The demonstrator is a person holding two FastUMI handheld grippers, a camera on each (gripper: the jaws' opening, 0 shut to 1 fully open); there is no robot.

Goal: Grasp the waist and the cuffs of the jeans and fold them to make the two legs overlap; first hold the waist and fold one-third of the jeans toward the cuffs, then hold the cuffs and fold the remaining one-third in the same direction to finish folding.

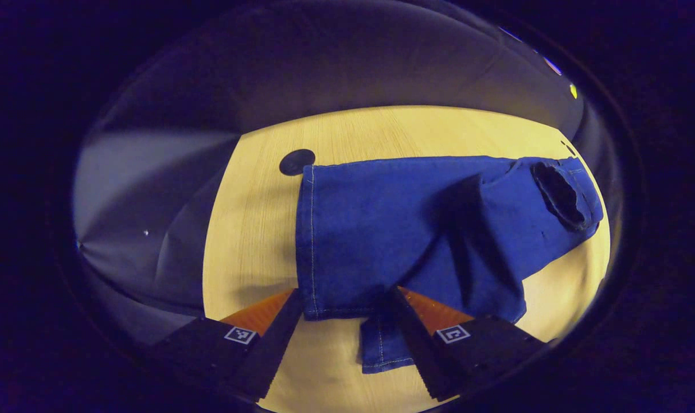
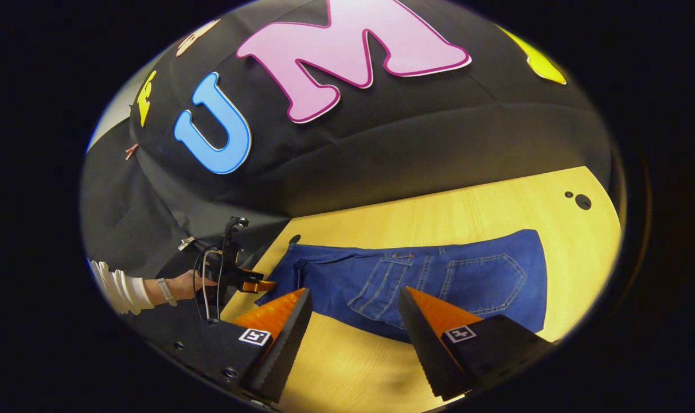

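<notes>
Blue denim jeans [image 1: 416,229] lie spread on the pale wooden table [image 1: 250,229], cuffs toward 6 o'clock in the left gripper view. The left gripper [image 1: 344,338] gapes wide over the cuff hem. The right gripper [image 2: 353,338] stands wide above the back-pocket end.

Jeans [image 1: 382,229] on table [image 1: 256,229] (cuffs nearest), left gripper [image 1: 347,338] agape
</notes>
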